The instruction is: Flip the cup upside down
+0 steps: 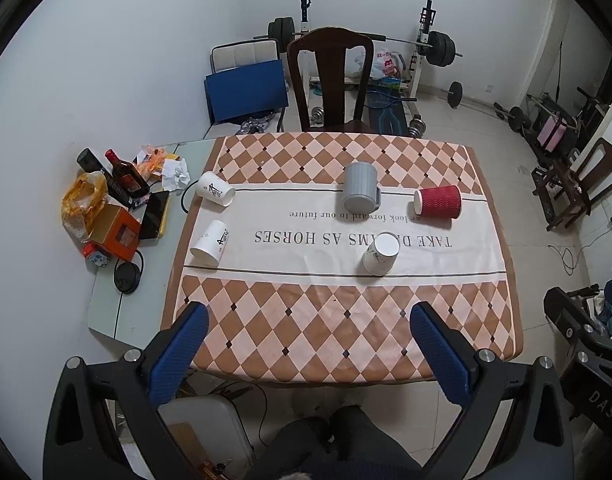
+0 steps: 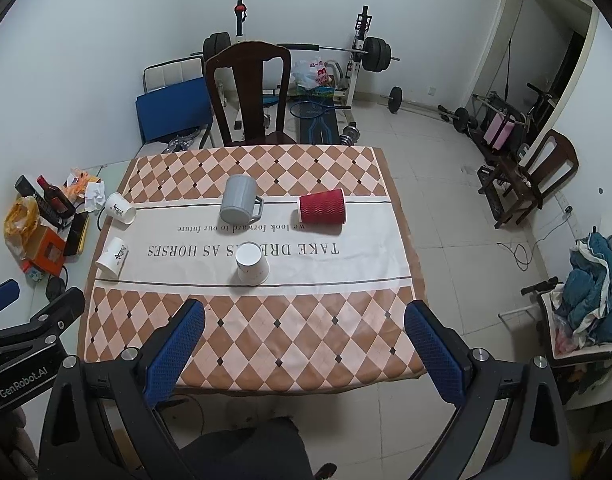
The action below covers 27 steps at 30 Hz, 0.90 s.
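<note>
On the checkered tablecloth (image 1: 306, 320) a grey mug (image 1: 359, 192) (image 2: 238, 199) stands upside down. A white paper cup (image 1: 381, 255) (image 2: 252, 263) stands upside down in front of it. A red paper cup (image 1: 437, 201) (image 2: 321, 207) lies on its side to the right. Two white paper cups lie on their sides at the left: one far (image 1: 215, 190) (image 2: 120, 209), one near (image 1: 210, 244) (image 2: 112, 258). My left gripper (image 1: 306, 320) and my right gripper (image 2: 304, 316) are open and empty above the table's near edge.
A dark wooden chair (image 1: 329, 76) stands behind the table. Bottles, boxes and bags (image 1: 114, 200) crowd the side table at the left. Barbell gear (image 1: 437, 48) lines the back wall. The left gripper's body (image 2: 26, 344) shows at the right wrist view's left edge.
</note>
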Motion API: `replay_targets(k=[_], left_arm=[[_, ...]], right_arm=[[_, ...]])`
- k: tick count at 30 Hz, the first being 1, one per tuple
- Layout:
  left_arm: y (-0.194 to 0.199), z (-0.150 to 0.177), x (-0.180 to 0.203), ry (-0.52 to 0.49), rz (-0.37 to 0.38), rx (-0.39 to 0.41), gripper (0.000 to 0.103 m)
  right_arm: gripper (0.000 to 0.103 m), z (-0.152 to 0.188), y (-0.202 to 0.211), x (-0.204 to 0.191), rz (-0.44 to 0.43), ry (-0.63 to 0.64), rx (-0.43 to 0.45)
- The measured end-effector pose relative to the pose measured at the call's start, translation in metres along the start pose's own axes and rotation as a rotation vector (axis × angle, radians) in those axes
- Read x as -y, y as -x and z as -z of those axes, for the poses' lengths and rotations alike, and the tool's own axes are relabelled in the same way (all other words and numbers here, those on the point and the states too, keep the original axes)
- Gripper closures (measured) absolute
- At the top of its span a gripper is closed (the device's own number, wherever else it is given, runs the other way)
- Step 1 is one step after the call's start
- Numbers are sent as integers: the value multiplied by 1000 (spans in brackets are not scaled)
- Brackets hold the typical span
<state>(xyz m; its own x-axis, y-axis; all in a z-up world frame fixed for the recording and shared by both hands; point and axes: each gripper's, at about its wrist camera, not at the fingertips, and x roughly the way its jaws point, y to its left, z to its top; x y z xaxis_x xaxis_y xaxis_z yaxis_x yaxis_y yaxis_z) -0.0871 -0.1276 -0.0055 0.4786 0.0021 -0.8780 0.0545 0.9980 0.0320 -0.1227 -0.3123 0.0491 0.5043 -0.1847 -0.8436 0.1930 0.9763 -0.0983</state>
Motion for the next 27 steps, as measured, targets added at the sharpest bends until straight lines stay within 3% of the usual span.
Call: replay_targets(k=[27], left_arm=[[4, 0, -2, 9, -11, 0, 0]], right_arm=[[2, 0, 0, -1, -2, 8, 1]])
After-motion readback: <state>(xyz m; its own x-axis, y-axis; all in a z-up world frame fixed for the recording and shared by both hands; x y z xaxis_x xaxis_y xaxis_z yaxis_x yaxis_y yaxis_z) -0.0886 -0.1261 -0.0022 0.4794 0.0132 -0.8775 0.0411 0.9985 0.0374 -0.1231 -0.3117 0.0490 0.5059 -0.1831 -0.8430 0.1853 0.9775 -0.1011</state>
